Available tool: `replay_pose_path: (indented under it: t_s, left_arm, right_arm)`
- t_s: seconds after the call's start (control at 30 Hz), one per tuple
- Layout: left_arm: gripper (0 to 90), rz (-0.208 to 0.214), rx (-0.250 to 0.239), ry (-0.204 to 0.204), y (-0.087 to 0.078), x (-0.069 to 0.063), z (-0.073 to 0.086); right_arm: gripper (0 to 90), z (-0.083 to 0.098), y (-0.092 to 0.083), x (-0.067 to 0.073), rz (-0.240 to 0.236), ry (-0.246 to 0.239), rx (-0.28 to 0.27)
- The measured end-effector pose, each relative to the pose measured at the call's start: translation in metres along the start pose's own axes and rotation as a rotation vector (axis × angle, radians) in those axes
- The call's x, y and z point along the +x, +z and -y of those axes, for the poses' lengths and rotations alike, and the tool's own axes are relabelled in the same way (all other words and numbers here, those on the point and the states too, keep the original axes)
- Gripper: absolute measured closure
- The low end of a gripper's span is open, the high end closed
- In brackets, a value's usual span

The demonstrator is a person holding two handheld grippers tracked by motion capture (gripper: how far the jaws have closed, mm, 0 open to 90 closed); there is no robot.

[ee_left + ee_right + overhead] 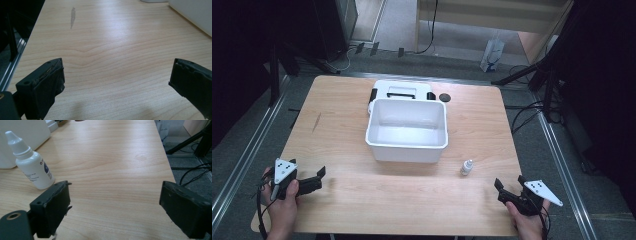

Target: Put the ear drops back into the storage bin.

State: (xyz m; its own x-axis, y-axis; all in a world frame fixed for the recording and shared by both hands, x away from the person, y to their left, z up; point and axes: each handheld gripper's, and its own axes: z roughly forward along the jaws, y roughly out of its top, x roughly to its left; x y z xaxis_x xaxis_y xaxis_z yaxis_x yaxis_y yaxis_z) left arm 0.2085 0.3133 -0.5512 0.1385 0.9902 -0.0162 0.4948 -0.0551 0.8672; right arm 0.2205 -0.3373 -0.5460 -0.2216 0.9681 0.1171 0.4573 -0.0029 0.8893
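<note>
An empty white plastic tub (407, 131) stands in the middle of the wooden table (347, 200), its side wall (192, 12) at the top right of the left gripper view. A small white dropper bottle (467, 167) stands upright just off the tub's front right corner; the same bottle (31, 162) is close by, beyond the left jaw, in the right gripper view. My left gripper (319, 178) rests near the front left edge, open, with bare wood between its jaws (116, 80). My right gripper (508, 186) sits at the front right, open and empty (113, 200), the bottle to its left.
Behind the tub lies a white device with black parts (401, 91), and a small dark round disc (444, 97) beside it. A dark streak (72, 16) marks the wood at the left. Cables and stand legs (532, 75) lie on the floor past the right edge.
</note>
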Motion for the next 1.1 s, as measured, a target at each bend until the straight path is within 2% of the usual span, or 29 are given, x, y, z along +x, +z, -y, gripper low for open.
replay_pose_path:
  t_s: [0.17,0.2,0.33,0.43,0.5,0.53,0.57,0.6,0.63,0.67,0.7,0.73,0.87,0.9,1.03,1.1]
  left_arm:
    - [0.4,0.007,0.003,0.005,0.001,0.0,-0.001]
    - [0.4,0.005,0.002,0.008,0.001,-0.001,-0.001]
    - [0.4,0.007,-0.002,0.006,0.001,0.0,0.0]
    - [0.4,0.006,-0.001,0.009,0.001,0.0,0.0]
    - [0.4,0.004,0.003,0.008,0.001,-0.001,-0.001]
    - [0.4,0.004,0.005,0.011,0.001,-0.001,-0.001]
    - [0.4,0.004,0.005,0.011,0.001,-0.001,-0.001]
    - [0.4,0.005,0.005,0.01,0.001,-0.001,-0.001]
    - [0.4,0.007,0.005,0.01,0.001,-0.001,-0.001]
    - [0.4,0.008,0.004,0.009,0.001,0.0,-0.001]
    - [0.4,0.008,0.004,0.008,0.001,0.0,-0.001]
    - [0.4,0.009,0.004,0.009,0.001,0.0,-0.001]
    - [0.4,0.01,0.007,0.012,0.002,-0.001,-0.001]
    - [0.4,0.01,0.007,0.012,0.002,-0.001,-0.001]
    - [0.4,0.014,0.008,0.011,0.002,0.0,-0.001]
    - [0.4,0.014,0.009,0.012,0.002,-0.001,-0.001]
  right_arm:
    - [13.7,-0.001,0.002,0.003,-0.007,-0.033,0.031]
    - [16.1,-0.002,0.004,0.006,-0.016,-0.064,0.063]
    - [18.1,-0.005,0.006,0.009,-0.049,-0.081,0.099]
    - [18.4,-0.012,0.01,0.011,-0.064,-0.128,0.158]
    - [17.9,-0.019,0.013,0.014,-0.07,-0.158,0.213]
    - [16.9,-0.026,0.016,0.015,-0.104,-0.187,0.268]
    - [16.9,-0.026,0.016,0.015,-0.104,-0.187,0.268]
    - [16.9,-0.029,0.018,0.016,-0.115,-0.205,0.301]
    - [16.9,-0.033,0.02,0.018,-0.121,-0.245,0.346]
    - [16.9,-0.04,0.024,0.022,-0.135,-0.299,0.429]
    - [16.9,-0.04,0.024,0.022,-0.135,-0.299,0.429]
    - [16.6,-0.042,0.026,0.024,-0.141,-0.322,0.457]
    - [16.4,-0.058,0.034,0.037,-0.171,-0.43,0.603]
    - [16.3,-0.06,0.036,0.039,-0.181,-0.447,0.625]
    - [16.4,-0.073,0.046,0.051,-0.178,-0.52,0.722]
    - [17.1,-0.078,0.05,0.056,-0.168,-0.548,0.748]
